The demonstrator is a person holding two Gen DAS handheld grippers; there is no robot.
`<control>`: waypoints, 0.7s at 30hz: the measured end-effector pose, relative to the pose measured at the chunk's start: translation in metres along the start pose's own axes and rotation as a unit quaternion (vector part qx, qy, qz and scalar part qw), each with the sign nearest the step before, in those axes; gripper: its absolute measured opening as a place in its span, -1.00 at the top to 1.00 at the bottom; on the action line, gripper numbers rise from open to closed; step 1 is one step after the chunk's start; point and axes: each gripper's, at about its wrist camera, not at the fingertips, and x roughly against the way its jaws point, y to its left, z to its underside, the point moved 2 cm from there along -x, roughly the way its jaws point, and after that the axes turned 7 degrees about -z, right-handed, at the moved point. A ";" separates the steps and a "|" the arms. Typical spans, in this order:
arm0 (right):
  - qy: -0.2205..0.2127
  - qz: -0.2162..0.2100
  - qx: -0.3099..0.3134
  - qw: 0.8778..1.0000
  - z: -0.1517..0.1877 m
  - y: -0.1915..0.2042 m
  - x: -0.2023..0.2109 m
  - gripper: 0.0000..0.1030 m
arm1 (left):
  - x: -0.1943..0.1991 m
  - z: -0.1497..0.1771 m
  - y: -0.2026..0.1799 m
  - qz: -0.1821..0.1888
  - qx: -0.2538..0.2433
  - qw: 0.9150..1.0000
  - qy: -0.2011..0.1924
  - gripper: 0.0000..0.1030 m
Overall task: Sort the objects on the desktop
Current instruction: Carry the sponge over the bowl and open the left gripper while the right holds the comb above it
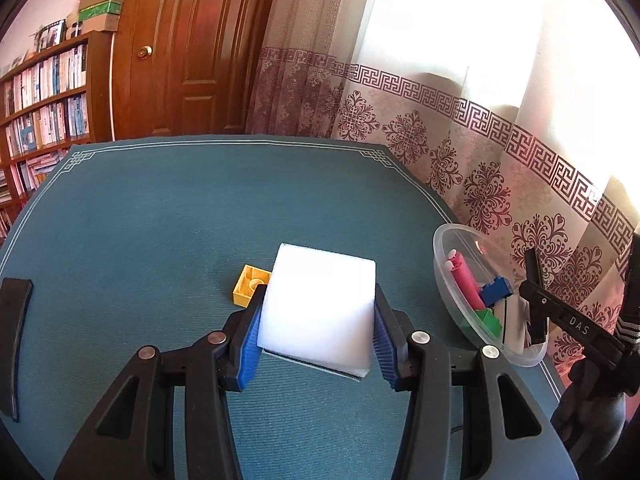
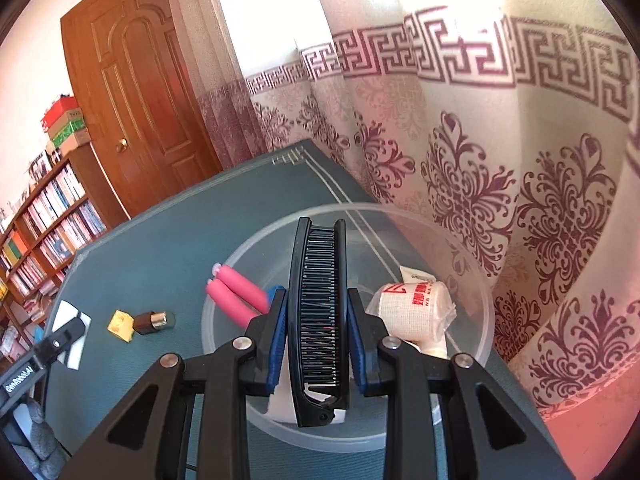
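Observation:
My left gripper point(image 1: 316, 336) is shut on a white foam block point(image 1: 320, 308) and holds it just above the teal table. A yellow brick point(image 1: 250, 285) lies just behind it. My right gripper point(image 2: 316, 320) is shut on a black folding comb point(image 2: 318, 320) and holds it upright over the clear plastic bowl point(image 2: 472, 360). The bowl holds pink rollers point(image 2: 240, 296) and a wrapped bandage roll point(image 2: 412, 308). In the left wrist view the bowl point(image 1: 448, 280) stands at the right with pink, blue and green pieces inside, and the right gripper point(image 1: 534, 292) is over it.
A small dark bottle with a silver cap point(image 2: 154, 321) and the yellow brick point(image 2: 120, 325) lie left of the bowl. A black flat object point(image 1: 16, 336) lies at the table's left edge. A patterned curtain point(image 2: 500, 200) hangs close behind the bowl. A bookshelf point(image 1: 44, 112) and door stand beyond.

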 end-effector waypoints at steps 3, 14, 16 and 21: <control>0.006 -0.006 0.009 1.000 0.002 -0.002 -0.004 0.40 | 0.002 -0.001 -0.008 -0.001 -0.008 1.000 -0.001 0.02; 0.002 -0.025 0.005 1.000 0.001 -0.007 -0.005 0.40 | 0.005 -0.004 -0.040 0.007 -0.040 0.999 -0.001 0.02; -0.002 -0.029 0.008 1.000 0.001 -0.007 -0.002 0.39 | 0.005 -0.004 -0.046 0.012 -0.046 0.999 -0.001 0.02; -0.008 -0.036 0.008 0.999 0.003 -0.010 0.007 0.39 | 0.002 -0.005 -0.067 0.028 -0.060 0.998 0.004 0.02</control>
